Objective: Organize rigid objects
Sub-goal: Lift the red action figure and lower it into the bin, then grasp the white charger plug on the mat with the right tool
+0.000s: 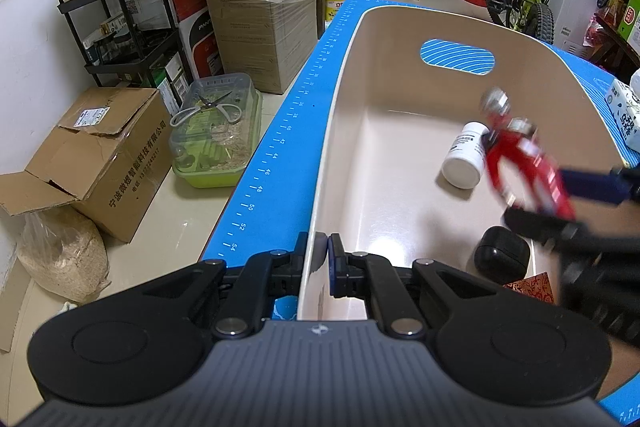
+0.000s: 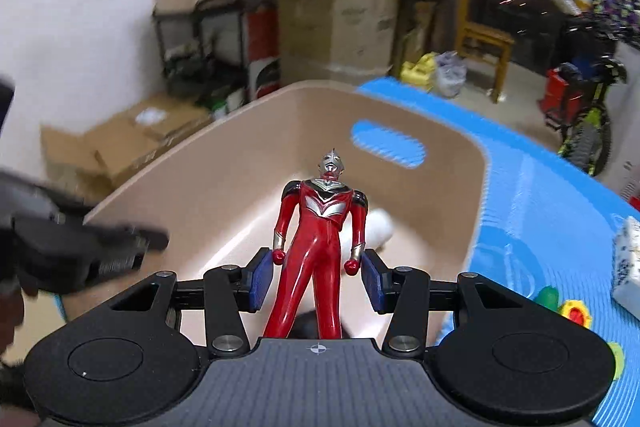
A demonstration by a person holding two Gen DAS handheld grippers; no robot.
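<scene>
Pinching the red figure [image 2: 318, 247], right claw [image 2: 318, 277] points its head forward; left claw [image 1: 322, 263] clamps bin rim [image 1: 320, 227].

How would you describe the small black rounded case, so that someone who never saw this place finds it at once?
Start at the large beige plastic tub standing on the blue ruled mat. Inside, at the near end, lies the small black rounded case. Unlike the white plastic bottle lying farther in, it is dark, squat and unlabelled.
</scene>
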